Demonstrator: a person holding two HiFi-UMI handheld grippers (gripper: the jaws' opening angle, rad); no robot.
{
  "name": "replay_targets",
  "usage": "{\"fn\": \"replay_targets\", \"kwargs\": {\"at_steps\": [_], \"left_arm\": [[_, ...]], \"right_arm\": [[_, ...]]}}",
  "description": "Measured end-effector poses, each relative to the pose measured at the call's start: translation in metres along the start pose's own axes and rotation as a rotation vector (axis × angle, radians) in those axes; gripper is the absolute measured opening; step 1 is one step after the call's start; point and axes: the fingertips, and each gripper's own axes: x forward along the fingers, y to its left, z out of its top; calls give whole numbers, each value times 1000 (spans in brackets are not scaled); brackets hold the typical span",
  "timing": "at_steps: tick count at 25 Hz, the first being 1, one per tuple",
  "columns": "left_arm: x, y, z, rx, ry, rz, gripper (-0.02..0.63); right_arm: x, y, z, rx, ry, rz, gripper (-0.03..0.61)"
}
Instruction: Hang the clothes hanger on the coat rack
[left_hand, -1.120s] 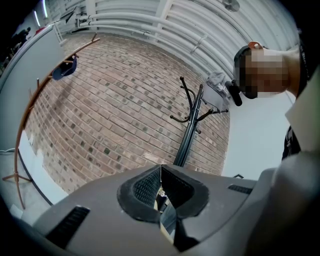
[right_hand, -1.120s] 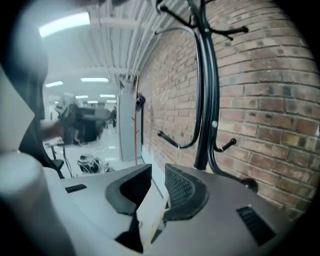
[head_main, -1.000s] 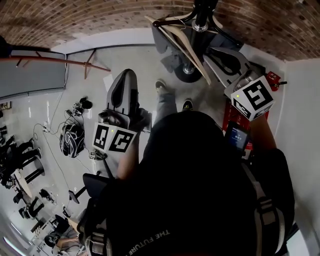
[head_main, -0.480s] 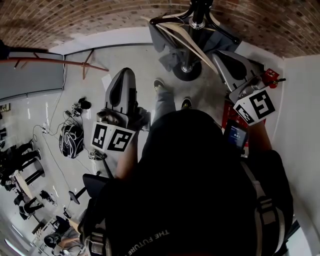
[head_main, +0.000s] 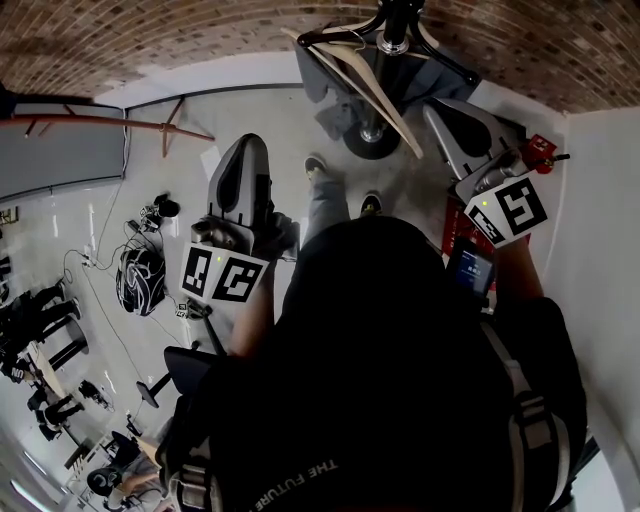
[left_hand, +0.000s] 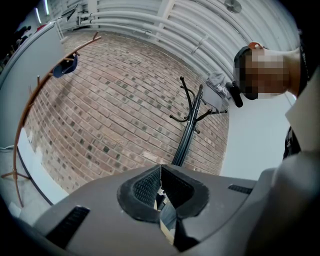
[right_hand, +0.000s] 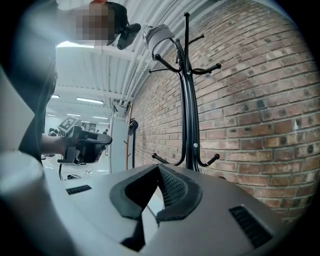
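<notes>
In the head view the clothes hanger (head_main: 380, 100), pale wood, sits at the top centre of the frame, hung among the arms of the black coat rack (head_main: 393, 30) and slanting down to the right across the rack's round base (head_main: 372, 140). A grey garment (head_main: 325, 95) hangs from the rack just to the left of the hanger. Neither tool touches either of them. The left gripper (head_main: 246, 150) is left of centre, pointing up the frame toward the brick wall (head_main: 150, 40); in its own view the jaws are pressed together with nothing between them (left_hand: 161, 172), and the coat rack (left_hand: 190, 125) stands against the bricks beyond them. The right gripper (head_main: 437, 108) is at the upper right of the head view, its tip near the rack's base but apart from it. In its own view those jaws also meet with nothing held (right_hand: 158, 172), and the coat rack (right_hand: 189, 100) rises close in front, right of centre.
</notes>
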Motion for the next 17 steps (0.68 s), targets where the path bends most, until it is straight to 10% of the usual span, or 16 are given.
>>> {"fn": "replay_targets", "kwargs": {"at_steps": [17], "left_arm": [[-3, 2, 0, 6, 0, -1, 21]], "right_arm": [[6, 3, 0, -18, 13, 22, 20]]}}
